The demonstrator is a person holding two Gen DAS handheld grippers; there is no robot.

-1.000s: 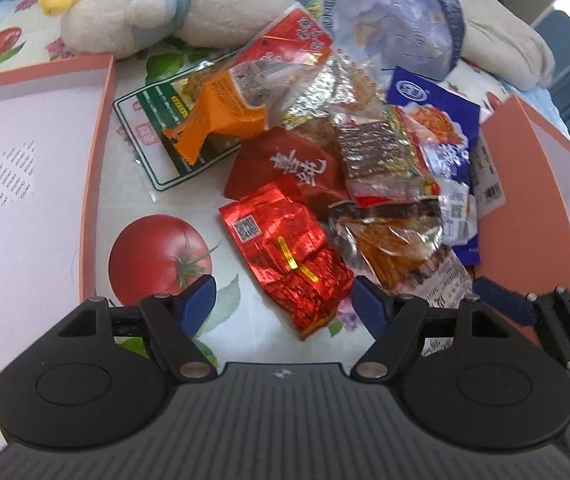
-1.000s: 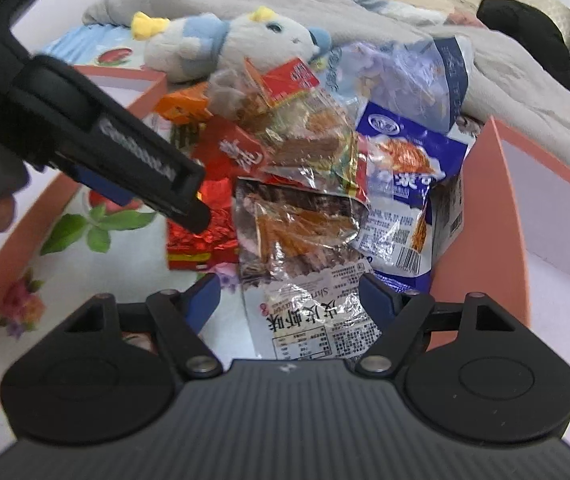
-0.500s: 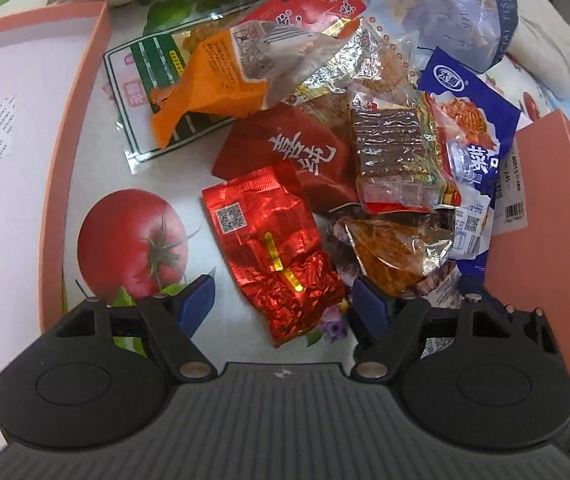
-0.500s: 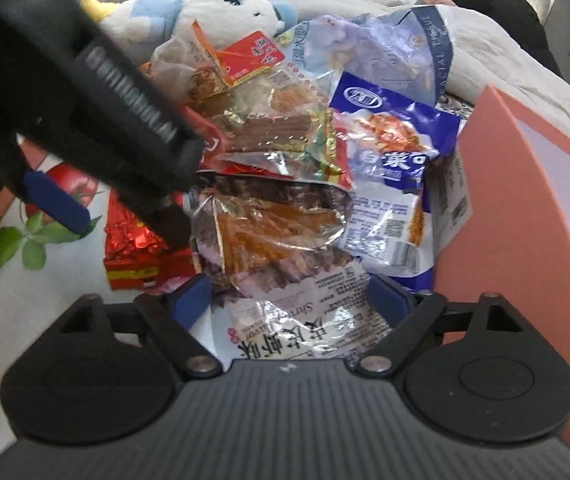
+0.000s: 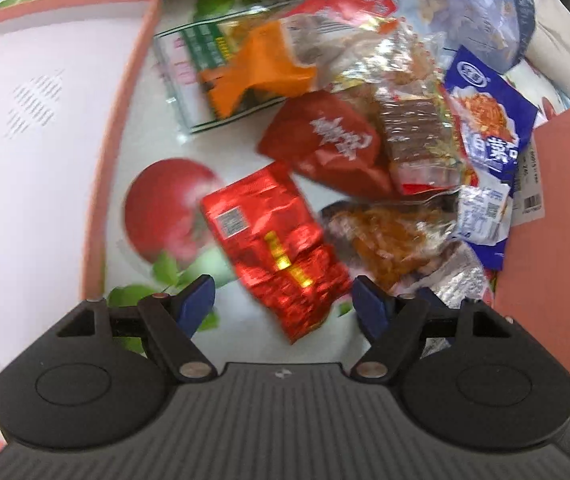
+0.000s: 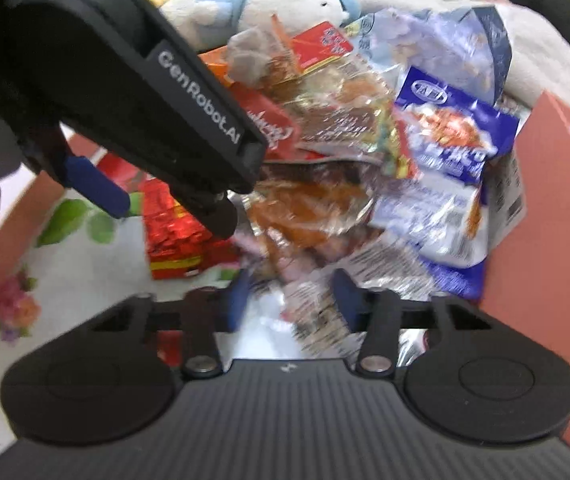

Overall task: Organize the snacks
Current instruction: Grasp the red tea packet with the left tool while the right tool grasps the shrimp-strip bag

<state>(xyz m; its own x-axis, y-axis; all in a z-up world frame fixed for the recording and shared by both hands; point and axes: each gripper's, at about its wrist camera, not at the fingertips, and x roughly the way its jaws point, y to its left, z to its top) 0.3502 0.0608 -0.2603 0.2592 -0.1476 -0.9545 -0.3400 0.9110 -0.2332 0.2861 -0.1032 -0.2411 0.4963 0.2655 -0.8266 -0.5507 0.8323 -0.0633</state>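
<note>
Snacks lie heaped between two pink-walled boxes on a cloth printed with tomatoes. From my left wrist camera, my left gripper [image 5: 283, 294] hangs over the near end of the heap with its jaws spread wide, holding nothing; a crinkled red foil packet [image 5: 273, 244] lies below the gap, its near end between the blue fingertips [image 5: 195, 298]. Left of it is the left box [image 5: 101, 184]; on the right stands the right box [image 5: 545, 216]. Beyond the foil packet sit a dark red pouch [image 5: 333, 144], an orange packet [image 5: 257, 68] and a blue bag [image 5: 489, 120].

From my right wrist camera, my right gripper [image 6: 291, 294] has just been closing, and its jaws now stand narrow around the edge of a clear shrimp-snack bag [image 6: 313, 216]; motion blur keeps me from telling whether the pads truly pinch it. My left gripper crosses the upper left of this view, above the foil packet. A plush toy [image 6: 285, 4] lies at the far end.
</note>
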